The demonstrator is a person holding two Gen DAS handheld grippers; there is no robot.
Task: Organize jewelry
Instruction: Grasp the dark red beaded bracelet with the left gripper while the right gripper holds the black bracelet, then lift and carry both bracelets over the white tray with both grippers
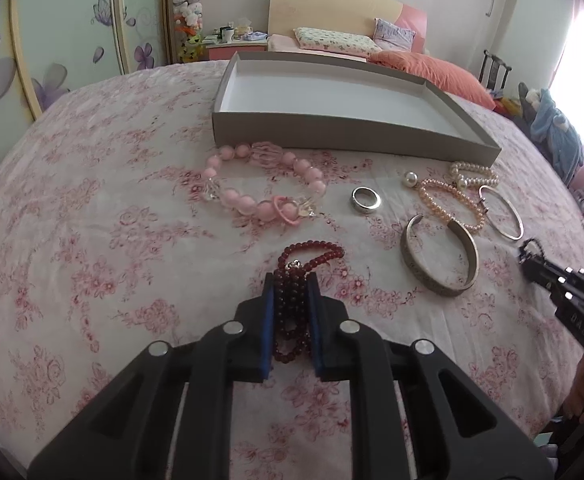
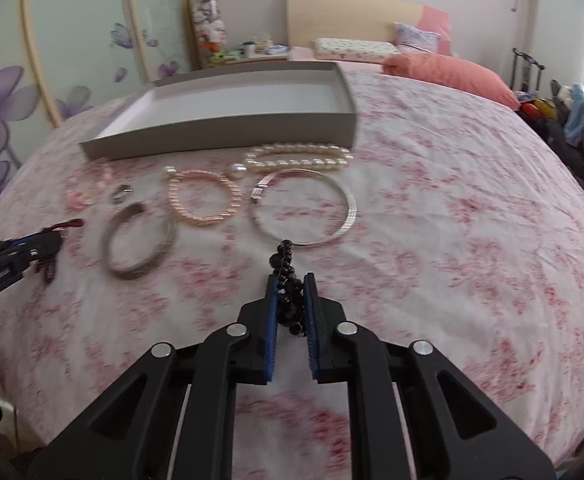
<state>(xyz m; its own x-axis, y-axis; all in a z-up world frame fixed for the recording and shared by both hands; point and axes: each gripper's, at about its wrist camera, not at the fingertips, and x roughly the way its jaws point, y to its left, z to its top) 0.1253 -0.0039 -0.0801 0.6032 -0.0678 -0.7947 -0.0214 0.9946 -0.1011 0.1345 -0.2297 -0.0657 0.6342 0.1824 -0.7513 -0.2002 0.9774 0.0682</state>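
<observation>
My left gripper (image 1: 291, 280) is shut on a dark red bead bracelet (image 1: 311, 251) lying on the floral bedspread; its loop sticks out past the blue pads. A black bead bracelet (image 2: 285, 258) is pinched in my shut right gripper (image 2: 290, 280). In the right wrist view the left gripper (image 2: 46, 242) shows at the left edge with the red beads. Ahead lies an open grey tray (image 1: 331, 132), holding nothing. Between tray and grippers lie a pink bead bracelet (image 1: 252, 200), a silver ring (image 1: 365, 200), a wide silver cuff (image 1: 437, 258), a peach pearl bracelet (image 2: 204, 198), a white pearl bracelet (image 2: 299, 158) and a thin silver bangle (image 2: 303, 208).
Everything rests on a bed with a pink floral cover (image 1: 92, 240). Pillows (image 1: 331, 42) and an orange cushion (image 1: 431, 72) lie beyond the tray. A wardrobe with purple flowers (image 1: 52, 60) stands to the left, and clothes (image 1: 555, 128) hang at the right.
</observation>
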